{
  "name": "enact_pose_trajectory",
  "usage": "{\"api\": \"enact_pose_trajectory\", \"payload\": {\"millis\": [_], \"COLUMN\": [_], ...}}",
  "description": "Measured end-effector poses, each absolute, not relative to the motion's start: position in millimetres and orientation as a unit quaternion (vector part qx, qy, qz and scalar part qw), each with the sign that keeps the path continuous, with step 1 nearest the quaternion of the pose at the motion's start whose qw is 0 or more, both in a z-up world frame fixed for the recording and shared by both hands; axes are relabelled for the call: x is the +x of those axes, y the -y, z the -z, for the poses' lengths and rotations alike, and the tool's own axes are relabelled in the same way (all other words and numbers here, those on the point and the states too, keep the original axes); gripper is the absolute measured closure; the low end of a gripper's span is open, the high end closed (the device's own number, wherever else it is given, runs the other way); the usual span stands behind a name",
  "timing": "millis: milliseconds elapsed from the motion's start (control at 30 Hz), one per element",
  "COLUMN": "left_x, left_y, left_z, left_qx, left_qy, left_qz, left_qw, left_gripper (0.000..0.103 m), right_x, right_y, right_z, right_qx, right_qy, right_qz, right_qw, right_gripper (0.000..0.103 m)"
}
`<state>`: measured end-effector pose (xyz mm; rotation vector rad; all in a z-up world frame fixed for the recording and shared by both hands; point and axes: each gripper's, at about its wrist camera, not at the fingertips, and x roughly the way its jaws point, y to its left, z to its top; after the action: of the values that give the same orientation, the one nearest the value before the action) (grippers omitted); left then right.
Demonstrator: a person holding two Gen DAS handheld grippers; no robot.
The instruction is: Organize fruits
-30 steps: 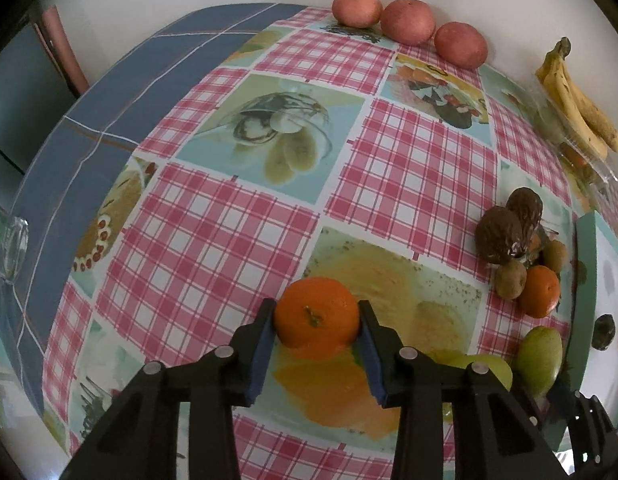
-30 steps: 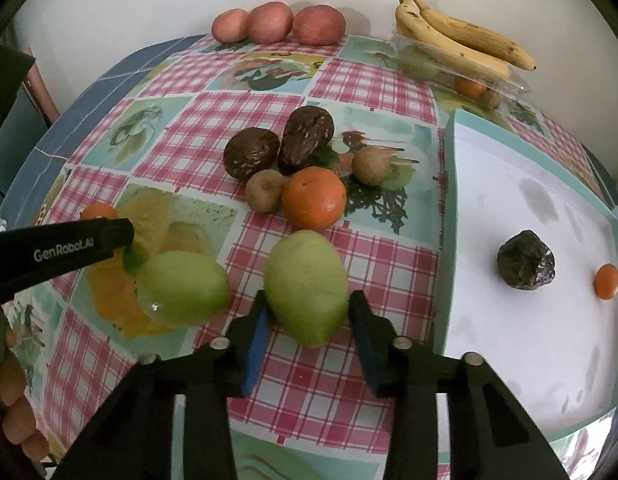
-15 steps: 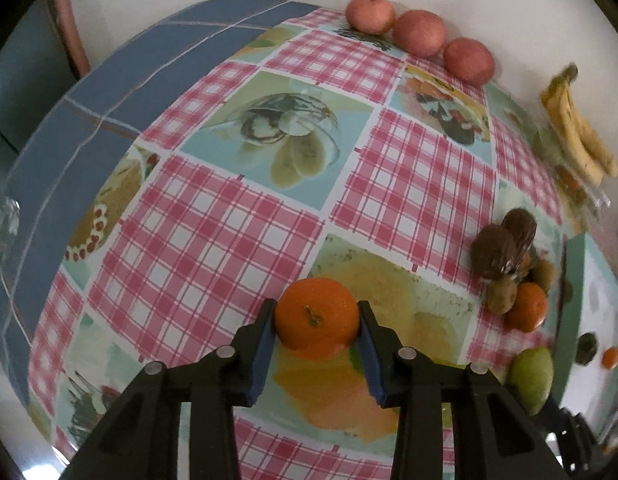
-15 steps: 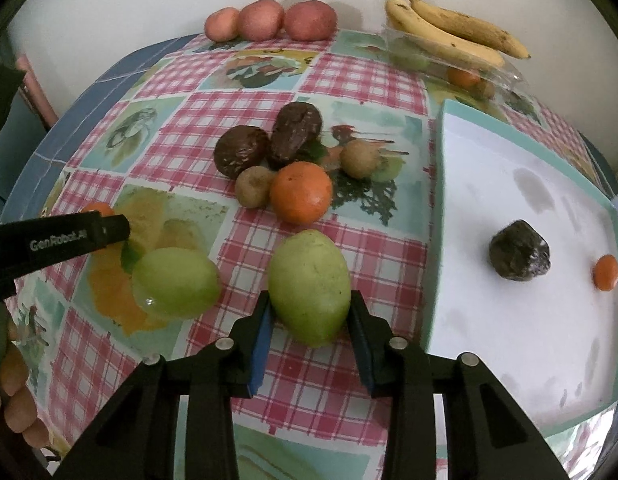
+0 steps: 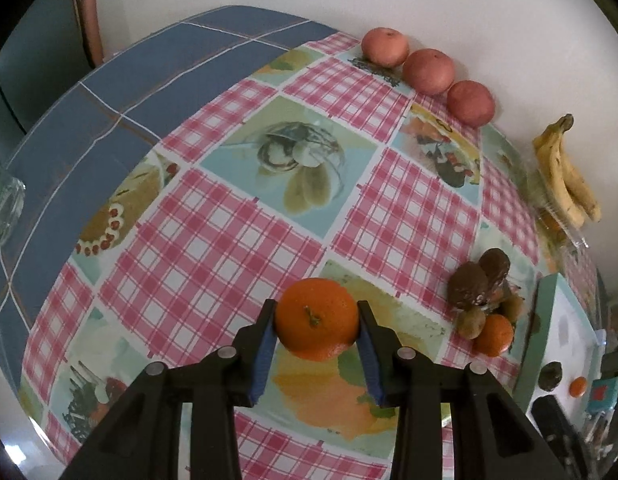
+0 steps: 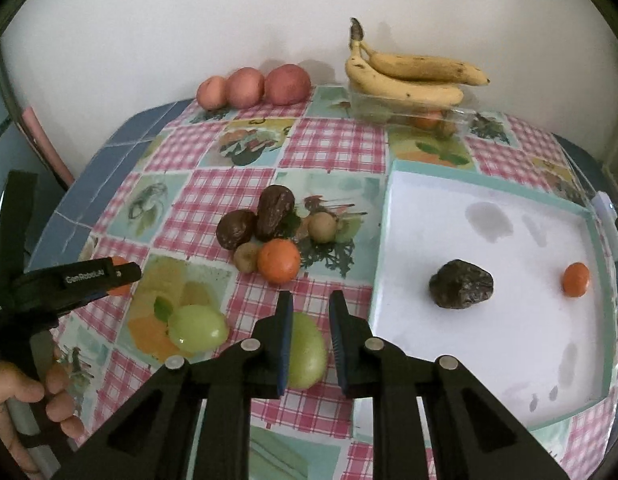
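My left gripper (image 5: 317,312) is shut on an orange tangerine (image 5: 317,330) and holds it just above the checked tablecloth (image 5: 213,256). In the right wrist view the left gripper (image 6: 121,274) shows at the left, with a bit of that tangerine (image 6: 119,290) behind its tip. My right gripper (image 6: 311,300) is shut with nothing between its pads. A green mango (image 6: 307,354) lies on the cloth below its fingers. A second green fruit (image 6: 197,328) rests to the left. The white tray (image 6: 489,352) at the right holds a dark wrinkled fruit (image 6: 461,284) and a small orange (image 6: 575,279).
A pile of dark fruits (image 6: 275,212), kiwis and an orange (image 6: 278,261) sits mid-table. Three red apples (image 6: 287,84) and bananas (image 6: 409,76) on a clear box line the back wall. A glass jar (image 5: 3,212) stands at the far left edge. A hand (image 6: 13,392) holds the left gripper.
The right gripper rose and its jaws closed; the green mango left them and stays on the cloth. The left gripper lifted a little with the tangerine still held.
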<state>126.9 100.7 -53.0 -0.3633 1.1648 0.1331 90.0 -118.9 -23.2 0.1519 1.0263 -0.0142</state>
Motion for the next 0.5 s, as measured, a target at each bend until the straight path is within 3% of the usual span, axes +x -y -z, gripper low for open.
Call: {"api": "enact_pose_trajectory", "payload": {"millis": [267, 400, 500], "left_x": [128.4, 126.9, 125.9], "left_y": [-98.0, -100.0, -101.1], "left_z": [63.2, 64.2, 64.5], "left_qx": [-0.188, -0.194, -0.197], "left_qy": [-0.562, -0.564, -0.565], "left_qz": [-0.058, -0.059, -0.057], "left_qw": [0.803, 0.801, 0.799], "left_gripper": [0.063, 0.063, 0.063], "right_x": [90.6, 93.2, 93.0], "right_y": [122.0, 122.3, 118.2], "right_z": [44.9, 52.4, 55.9], "right_qx": [0.104, 0.118, 0.096], "right_qy": [-0.525, -0.529, -0.53], "right_qz": [-0.023, -0.031, -0.019], "right_qw": [0.845, 0.839, 0.842], "right_gripper": [0.083, 0.067, 0.065]}}
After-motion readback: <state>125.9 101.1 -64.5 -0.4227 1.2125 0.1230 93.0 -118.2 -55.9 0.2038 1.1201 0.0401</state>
